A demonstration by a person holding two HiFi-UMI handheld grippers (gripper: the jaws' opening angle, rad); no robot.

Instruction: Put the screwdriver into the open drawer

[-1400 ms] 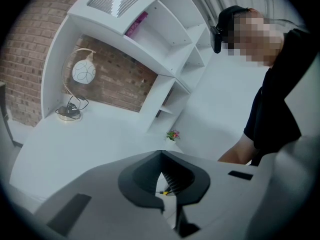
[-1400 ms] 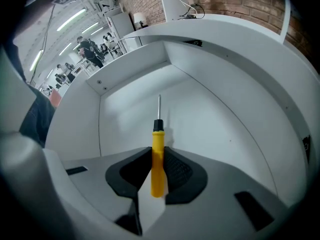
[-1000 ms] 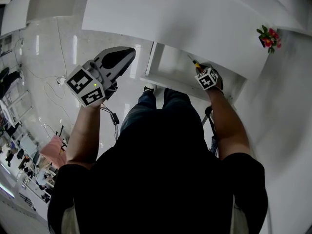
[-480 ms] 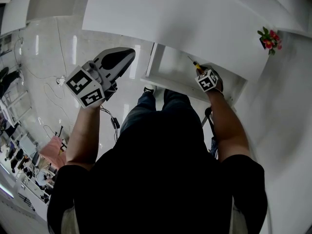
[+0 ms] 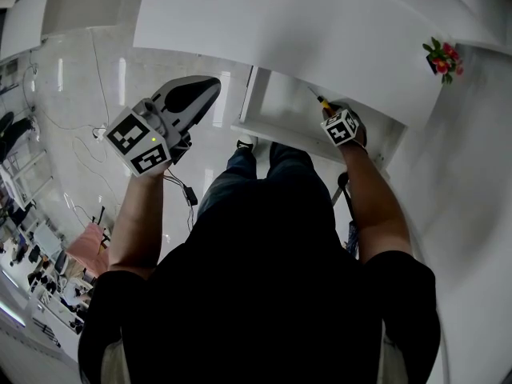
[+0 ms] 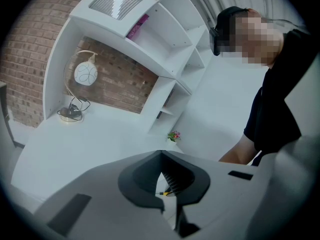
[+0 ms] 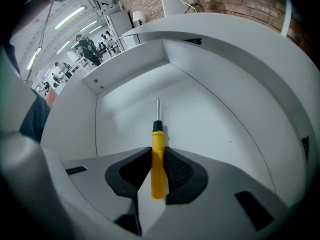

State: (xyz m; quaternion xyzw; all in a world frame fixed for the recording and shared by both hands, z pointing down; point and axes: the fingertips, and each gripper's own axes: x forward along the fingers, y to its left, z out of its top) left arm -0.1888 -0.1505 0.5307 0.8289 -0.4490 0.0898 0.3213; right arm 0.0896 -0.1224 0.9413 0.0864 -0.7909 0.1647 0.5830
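Left gripper (image 5: 206,85): raised over the floor, left of the desk (image 5: 280,30); jaws pressed together, nothing between them.
Open drawer (image 5: 276,109): white, below the desk edge.
Right gripper (image 7: 158,154): jaws pinching the yellow handle of the screwdriver (image 7: 157,171), whose shaft points into the drawer.

This looks like a mock home study set up inside a large open lab or work hall. The domestic side shows in a white desk (image 5: 320,22) with an open drawer (image 7: 200,119), a white shelving unit (image 6: 165,44) against a brick wall (image 6: 30,49), a globe lamp (image 6: 82,76) on the desktop and a small pot of flowers (image 5: 442,57). The hall around it shows in the glossy pale floor (image 5: 72,94) with loose cables (image 5: 88,146) lying across it, the long strip lights (image 7: 70,16) overhead, and the people (image 7: 85,44) standing among cluttered workstations (image 5: 40,270) well away from the desk.
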